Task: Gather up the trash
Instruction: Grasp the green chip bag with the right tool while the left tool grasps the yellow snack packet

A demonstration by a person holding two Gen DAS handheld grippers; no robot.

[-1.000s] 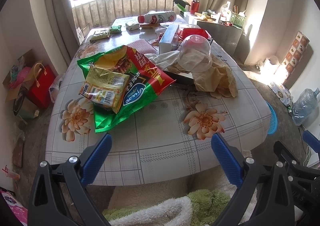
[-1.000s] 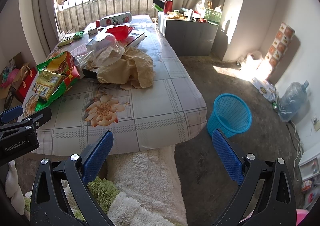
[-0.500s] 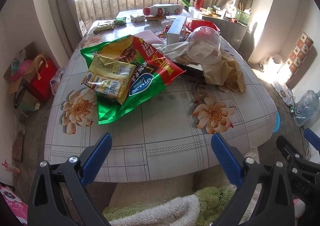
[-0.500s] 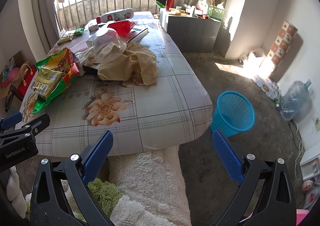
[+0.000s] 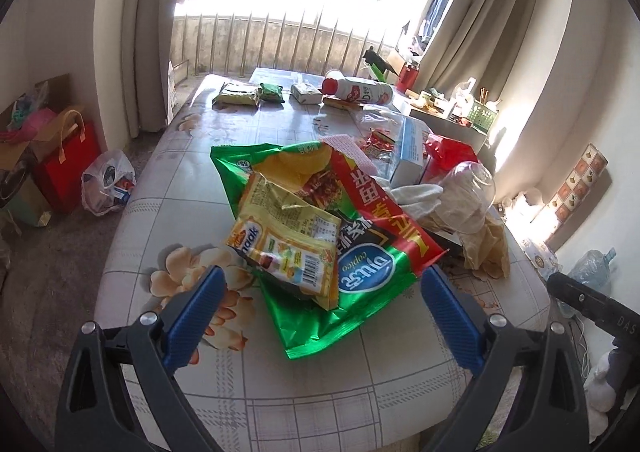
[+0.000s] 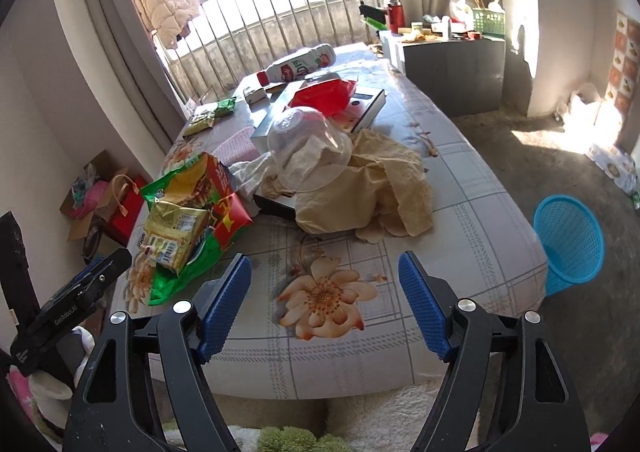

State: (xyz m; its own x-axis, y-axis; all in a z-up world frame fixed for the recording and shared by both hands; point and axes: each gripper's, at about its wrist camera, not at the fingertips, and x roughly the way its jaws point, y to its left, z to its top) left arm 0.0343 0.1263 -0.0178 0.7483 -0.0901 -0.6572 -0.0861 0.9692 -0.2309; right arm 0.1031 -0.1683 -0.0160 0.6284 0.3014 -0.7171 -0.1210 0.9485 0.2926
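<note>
Foil chip bag (image 5: 320,236), crinkled and glossy, on floral tablecloth (image 5: 380,380)

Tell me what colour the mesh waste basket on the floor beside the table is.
Bright blue. The waste basket shows best in the right wrist view.

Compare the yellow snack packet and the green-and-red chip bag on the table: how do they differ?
The yellow snack packet is smaller; the green-and-red chip bag is much larger and spreads wider. The packet lies on top, while the bag lies beneath it on the table. The packet shows a barcode; the bag shows large red lettering. Both are crumpled foil wrappers lying flat, untouched by either tool.
</note>
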